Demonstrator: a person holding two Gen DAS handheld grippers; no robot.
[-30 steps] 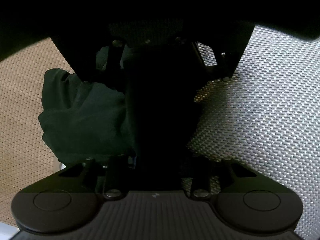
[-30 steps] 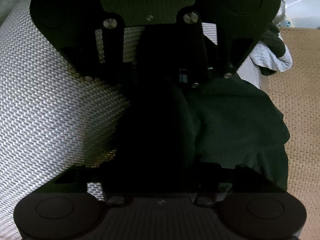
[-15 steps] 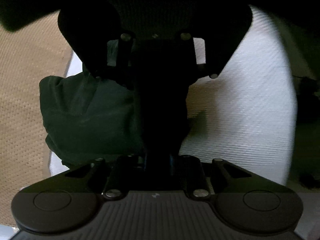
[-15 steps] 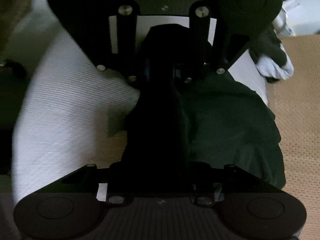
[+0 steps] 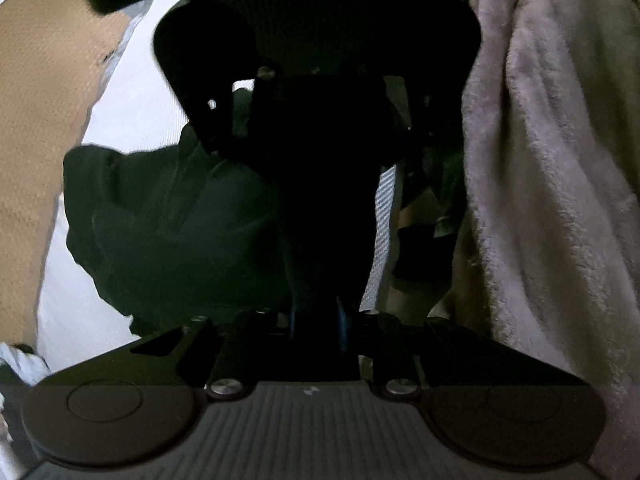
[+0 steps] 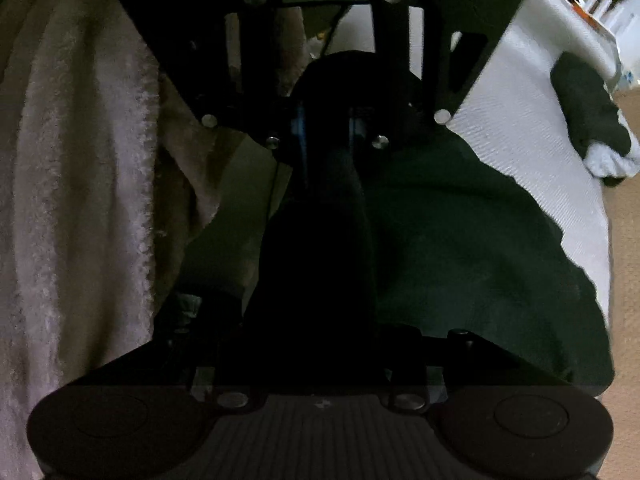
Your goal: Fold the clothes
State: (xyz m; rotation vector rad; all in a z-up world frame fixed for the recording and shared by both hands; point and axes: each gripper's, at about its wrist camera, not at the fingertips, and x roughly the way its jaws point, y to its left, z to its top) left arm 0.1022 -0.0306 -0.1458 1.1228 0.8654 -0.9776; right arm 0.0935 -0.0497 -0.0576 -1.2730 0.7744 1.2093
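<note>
A dark green garment [image 5: 168, 224] hangs bunched between my two grippers, which face each other over a white woven surface [image 5: 132, 112]. In the left wrist view my left gripper [image 5: 330, 200] is shut on a thick dark fold of it, and the right gripper [image 5: 328, 92] comes in from the top onto the same fold. In the right wrist view my right gripper [image 6: 320, 248] is shut on the fold, and the garment [image 6: 460, 248] spreads to the right. The left gripper [image 6: 326, 148] meets it from above. The cloth hides all the fingertips.
A pale fluffy fabric [image 5: 540, 200] hangs close beside the grippers, at the left in the right wrist view [image 6: 72, 160]. Tan carpet [image 5: 36, 100] borders the white surface [image 6: 532, 132]. Another dark garment on a light blue cloth [image 6: 588, 120] lies at the far right edge.
Both grippers have risen and swung sideways with the green garment still in them. The white surface has dropped farther away, and the fluffy fabric has come into view.
</note>
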